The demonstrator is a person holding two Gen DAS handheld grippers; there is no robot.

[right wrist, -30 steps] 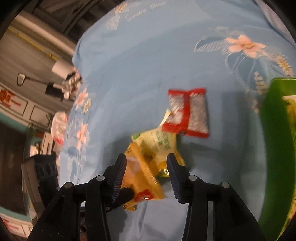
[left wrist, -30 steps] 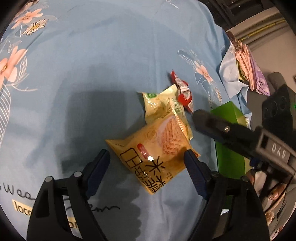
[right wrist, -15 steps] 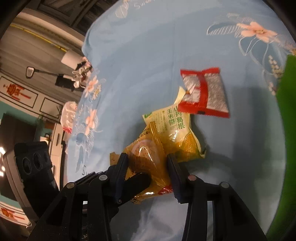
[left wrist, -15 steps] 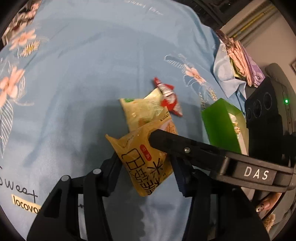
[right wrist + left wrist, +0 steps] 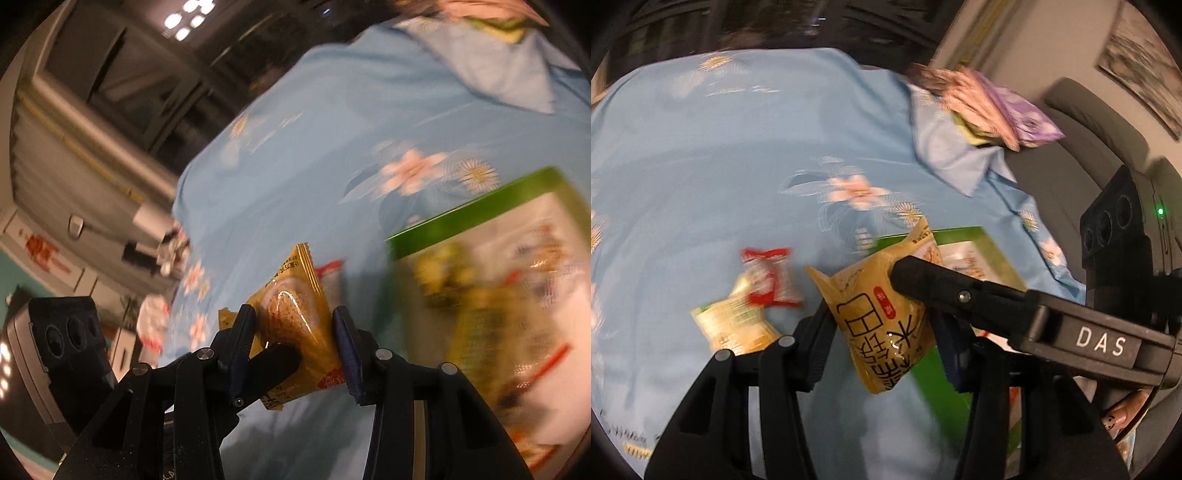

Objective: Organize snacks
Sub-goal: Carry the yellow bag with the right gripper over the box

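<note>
Change since earlier: the yellow snack packet (image 5: 882,314) is off the blue floral cloth (image 5: 720,166), where it lay a second ago; both my grippers carry it above the green box (image 5: 991,251).
Left gripper (image 5: 879,332): my jaws have just been closing and now pinch the packet's lower half.
Right gripper (image 5: 293,332): my jaws are narrowly parted, clamped on the packet's upper end; one finger crosses the left view.
Green box: just below and beside the packet, holding other snacks.
Left on cloth: a red packet (image 5: 772,277) overlapping a pale green packet (image 5: 735,325).
</note>
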